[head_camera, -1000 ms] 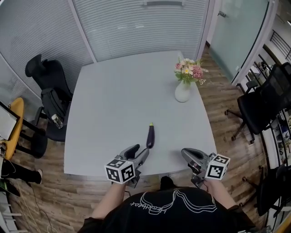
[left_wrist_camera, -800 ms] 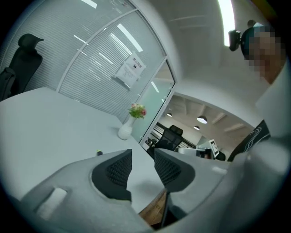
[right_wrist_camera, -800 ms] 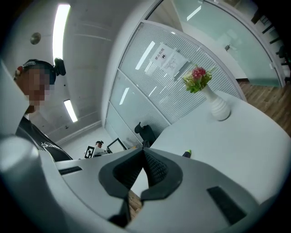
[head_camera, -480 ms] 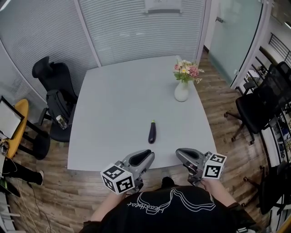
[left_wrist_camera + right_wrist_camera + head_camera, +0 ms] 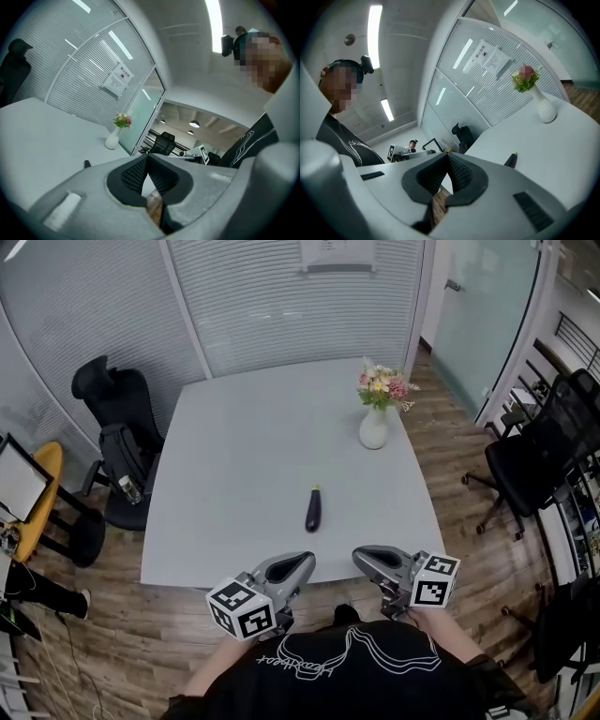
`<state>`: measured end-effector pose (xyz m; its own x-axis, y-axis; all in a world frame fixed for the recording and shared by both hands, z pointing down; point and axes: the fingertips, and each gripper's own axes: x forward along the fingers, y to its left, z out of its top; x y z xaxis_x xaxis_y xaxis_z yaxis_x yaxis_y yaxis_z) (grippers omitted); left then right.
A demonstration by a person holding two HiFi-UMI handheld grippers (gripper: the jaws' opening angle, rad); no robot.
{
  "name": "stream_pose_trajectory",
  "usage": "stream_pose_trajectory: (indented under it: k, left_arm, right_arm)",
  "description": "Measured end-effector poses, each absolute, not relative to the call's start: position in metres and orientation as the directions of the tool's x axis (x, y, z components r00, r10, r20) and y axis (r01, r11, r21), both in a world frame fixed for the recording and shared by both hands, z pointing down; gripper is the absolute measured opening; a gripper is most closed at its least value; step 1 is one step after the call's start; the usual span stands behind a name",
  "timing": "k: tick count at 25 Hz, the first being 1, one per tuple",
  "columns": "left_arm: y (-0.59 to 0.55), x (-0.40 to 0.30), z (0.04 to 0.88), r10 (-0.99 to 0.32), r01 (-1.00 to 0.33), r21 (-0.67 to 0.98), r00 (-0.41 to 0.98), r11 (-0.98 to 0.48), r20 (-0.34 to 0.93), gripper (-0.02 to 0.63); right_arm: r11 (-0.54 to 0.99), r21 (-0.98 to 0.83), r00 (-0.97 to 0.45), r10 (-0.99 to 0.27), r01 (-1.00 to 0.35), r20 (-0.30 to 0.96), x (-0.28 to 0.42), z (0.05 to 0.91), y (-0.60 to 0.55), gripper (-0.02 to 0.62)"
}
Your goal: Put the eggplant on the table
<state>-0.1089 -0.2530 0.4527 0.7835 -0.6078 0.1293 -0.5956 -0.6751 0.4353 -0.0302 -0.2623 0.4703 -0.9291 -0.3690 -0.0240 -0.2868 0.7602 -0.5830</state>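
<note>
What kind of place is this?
Probably an office meeting room: a big white table stands in the middle, a black office chair beside it, and glass walls with blinds behind.

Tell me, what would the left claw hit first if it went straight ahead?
Likely the black office chair beyond the table. The left claw, just closed on nothing, aims right of the eggplant and the vase, though depth is hard to judge.
</note>
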Motion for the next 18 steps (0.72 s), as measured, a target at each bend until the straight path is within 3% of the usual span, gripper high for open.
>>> stream_pose_trajectory:
  k: [18]
  left_arm:
    - [-0.264,-0.12,0.473,-0.637,-0.634,0.475,0.749,-0.61,0.18,0.015]
  right_arm:
    - [0.742,-0.595,-0.925,-0.381,-0.309,0.005,-0.03,0.482,-0.269,0.006]
